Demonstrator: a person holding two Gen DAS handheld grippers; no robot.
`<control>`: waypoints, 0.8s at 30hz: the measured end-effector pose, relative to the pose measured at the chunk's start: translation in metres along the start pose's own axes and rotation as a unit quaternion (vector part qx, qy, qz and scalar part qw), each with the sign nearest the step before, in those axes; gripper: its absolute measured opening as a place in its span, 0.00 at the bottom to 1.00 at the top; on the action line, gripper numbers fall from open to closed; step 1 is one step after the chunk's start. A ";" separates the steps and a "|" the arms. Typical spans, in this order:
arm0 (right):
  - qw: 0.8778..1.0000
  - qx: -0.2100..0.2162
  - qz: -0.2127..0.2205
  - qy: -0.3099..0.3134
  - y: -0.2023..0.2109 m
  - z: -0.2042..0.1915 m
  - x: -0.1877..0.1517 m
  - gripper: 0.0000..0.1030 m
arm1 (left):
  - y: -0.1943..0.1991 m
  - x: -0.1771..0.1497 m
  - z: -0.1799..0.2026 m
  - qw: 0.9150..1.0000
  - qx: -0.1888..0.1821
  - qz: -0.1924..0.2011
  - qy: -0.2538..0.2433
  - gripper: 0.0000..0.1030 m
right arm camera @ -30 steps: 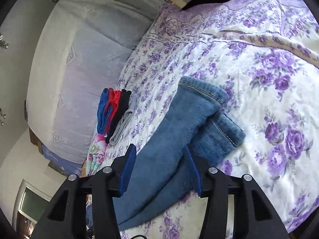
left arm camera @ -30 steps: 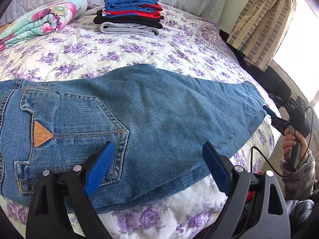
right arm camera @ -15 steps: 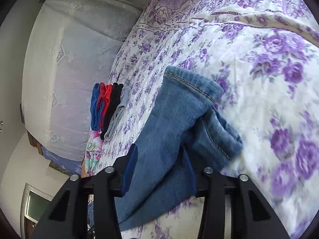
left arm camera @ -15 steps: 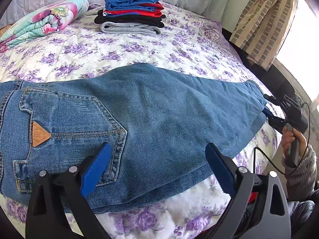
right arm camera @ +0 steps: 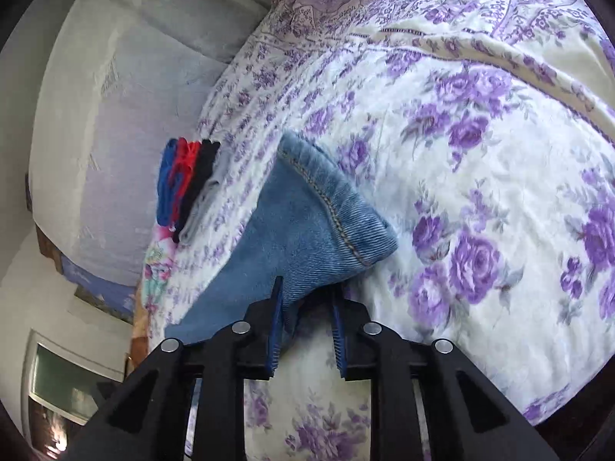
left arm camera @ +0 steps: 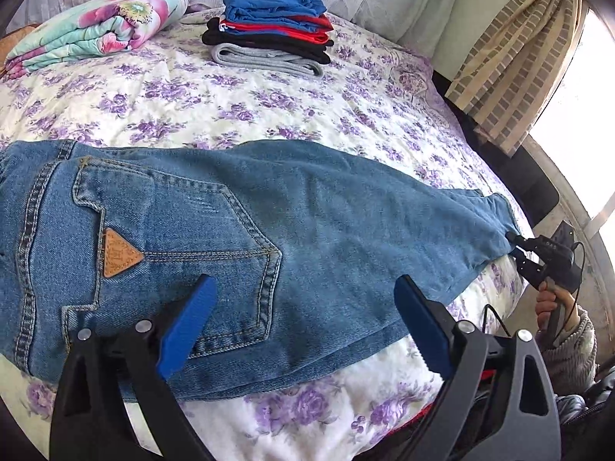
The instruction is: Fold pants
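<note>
Denim pants (left arm camera: 292,238) flat on bed; right gripper (right arm camera: 307,307) just closing on hem, left gripper (left arm camera: 303,326) wide open, empty.

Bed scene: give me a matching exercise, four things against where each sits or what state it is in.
Things:
1. jeans
2. stack of folded clothes
3. rolled floral blanket
4. left gripper

Places or states:
A. far left corner of the bed
B. open, above the back pocket
C. spread flat across the bed
D. far middle of the bed, blue piece on top

Pairs: 1-C, 2-D, 3-A, 4-B
</note>
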State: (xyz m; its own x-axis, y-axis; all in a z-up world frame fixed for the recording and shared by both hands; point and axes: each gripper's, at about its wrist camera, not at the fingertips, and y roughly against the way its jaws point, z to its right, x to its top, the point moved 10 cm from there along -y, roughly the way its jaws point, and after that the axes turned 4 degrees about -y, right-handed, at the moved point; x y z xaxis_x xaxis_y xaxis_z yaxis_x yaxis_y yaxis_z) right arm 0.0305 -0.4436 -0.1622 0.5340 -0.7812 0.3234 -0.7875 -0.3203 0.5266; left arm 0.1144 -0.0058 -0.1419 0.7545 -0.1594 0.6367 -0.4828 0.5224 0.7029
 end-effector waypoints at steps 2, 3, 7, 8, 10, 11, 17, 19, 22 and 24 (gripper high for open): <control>1.000 0.011 0.017 0.022 0.007 -0.013 0.010 0.23 | 0.004 0.001 0.013 0.999 -0.036 -0.001 -0.004 0.88; 0.999 0.005 0.023 0.039 0.007 -0.016 0.016 0.23 | 0.005 0.001 0.020 0.999 -0.049 -0.002 -0.009 0.88; 0.994 0.020 0.061 0.087 0.016 -0.043 0.033 0.10 | -0.007 0.002 0.035 0.998 -0.050 -0.014 -0.029 0.88; 0.990 0.024 0.074 0.119 0.022 -0.056 0.035 0.09 | -0.012 0.000 0.036 0.998 -0.054 -0.022 -0.028 0.88; 0.988 0.001 0.073 0.137 0.020 -0.055 0.042 0.09 | -0.025 -0.009 0.034 0.997 -0.049 -0.046 -0.034 0.88; 0.992 -0.020 0.049 0.114 0.011 -0.035 0.044 0.09 | -0.029 -0.013 0.034 0.996 -0.044 -0.055 -0.049 0.88; 0.991 -0.079 0.088 0.057 0.038 0.010 0.064 0.52 | -0.016 -0.020 0.032 0.996 -0.052 -0.060 -0.050 0.87; 0.978 -0.107 0.163 0.067 0.071 0.004 0.088 0.54 | -0.009 -0.018 0.031 0.996 -0.059 -0.056 -0.042 0.87; 0.988 -0.008 0.110 0.112 0.052 -0.061 0.083 0.53 | 0.000 -0.005 0.033 0.997 -0.057 -0.031 -0.044 0.87; 0.983 0.079 0.011 0.166 0.007 -0.127 0.046 0.53 | -0.003 0.006 0.041 0.997 -0.059 -0.023 -0.053 0.87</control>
State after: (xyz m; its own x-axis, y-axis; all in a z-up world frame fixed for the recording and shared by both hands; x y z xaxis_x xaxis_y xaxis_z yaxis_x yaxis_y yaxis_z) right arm 0.0886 -0.4143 -0.0439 0.5665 -0.5801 0.5852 -0.8240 -0.4042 0.3970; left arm 0.1023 -0.0424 -0.1269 0.7204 -0.2698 0.6389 -0.3883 0.6064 0.6939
